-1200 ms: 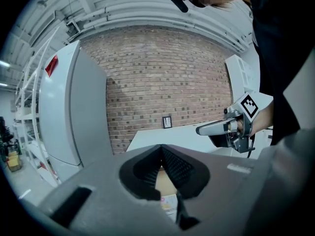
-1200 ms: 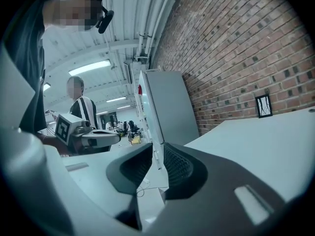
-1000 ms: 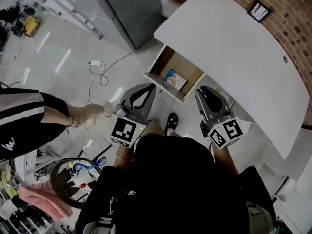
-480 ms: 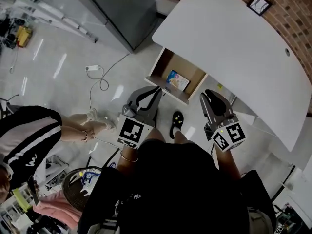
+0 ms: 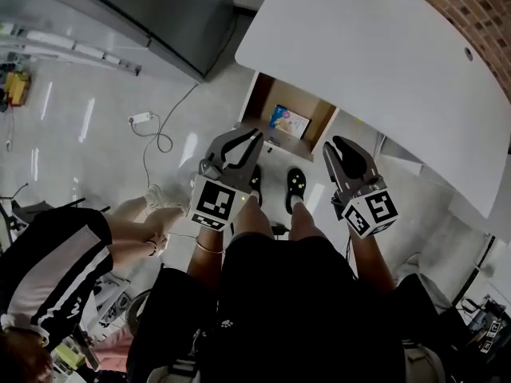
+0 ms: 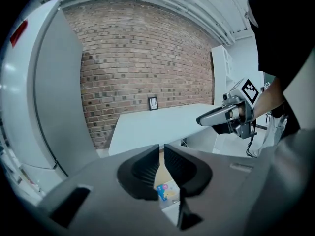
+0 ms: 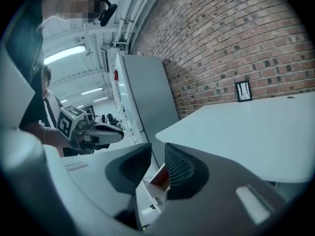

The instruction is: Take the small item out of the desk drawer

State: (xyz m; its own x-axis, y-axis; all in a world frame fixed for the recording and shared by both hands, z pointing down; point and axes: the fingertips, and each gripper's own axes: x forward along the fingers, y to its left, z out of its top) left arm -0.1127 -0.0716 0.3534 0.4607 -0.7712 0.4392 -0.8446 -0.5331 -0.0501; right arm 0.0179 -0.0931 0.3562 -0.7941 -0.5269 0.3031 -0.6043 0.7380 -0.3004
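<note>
Under the white desk (image 5: 375,70) a wooden drawer (image 5: 263,106) stands pulled out. In it lies a small blue, colourful packet (image 5: 289,121), also seen past the left jaws (image 6: 167,191). My left gripper (image 5: 255,136) hangs just before the drawer's front edge; its jaws are opening, a narrow gap shows (image 6: 161,149), and nothing is between them. My right gripper (image 5: 331,146) is to the right of the drawer, in front of the desk edge. Its jaws are opening too (image 7: 158,151), with only the drawer's side (image 7: 160,177) behind the gap.
A tall grey cabinet (image 5: 152,14) stands left of the desk, against a brick wall (image 5: 479,6). A cable with a plug (image 5: 140,120) lies on the floor. Another person (image 5: 56,270) stands at the lower left. My own shoes (image 5: 295,183) are just below the drawer.
Both grippers have come closer to the drawer's front. The left jaws have parted a little. The person at the left has shifted toward the lower left.
</note>
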